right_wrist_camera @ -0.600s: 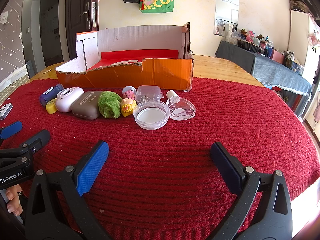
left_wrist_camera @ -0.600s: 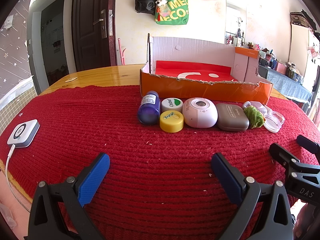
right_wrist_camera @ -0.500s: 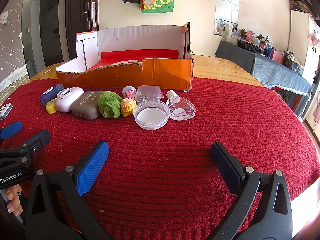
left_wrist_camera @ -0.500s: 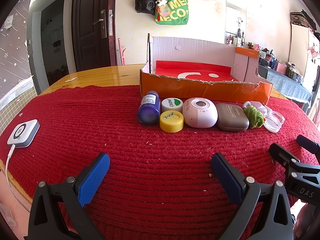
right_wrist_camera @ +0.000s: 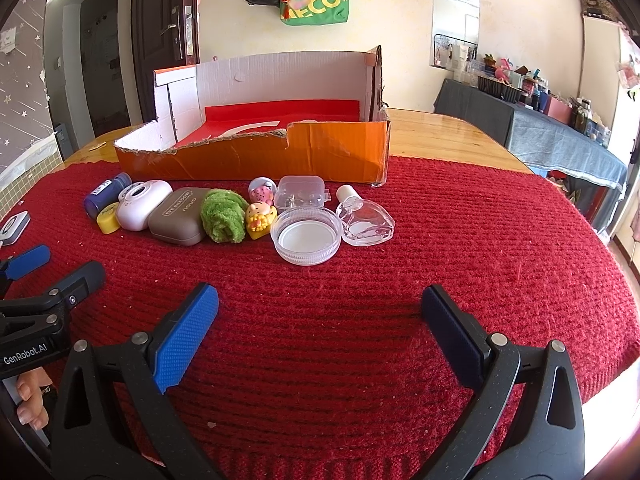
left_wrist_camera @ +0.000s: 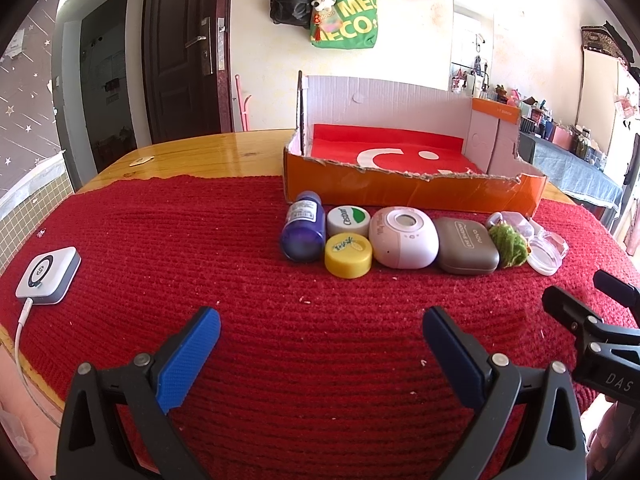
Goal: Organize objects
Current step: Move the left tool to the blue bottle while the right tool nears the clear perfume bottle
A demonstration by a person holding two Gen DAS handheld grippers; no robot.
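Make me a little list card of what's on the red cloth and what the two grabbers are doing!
surface: red cloth
box: orange box, behind the row, nothing in it that shows
row: blue bottle, yellow lid, pink case, brown case, green cloth, clear lid, glass bottle
left gripper: open, holding nothing
right gripper: open, holding nothing
off to the side: white charger

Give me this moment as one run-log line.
left gripper: open, empty | right gripper: open, empty | small items: row on red cloth, untouched | orange box: nothing placed inside
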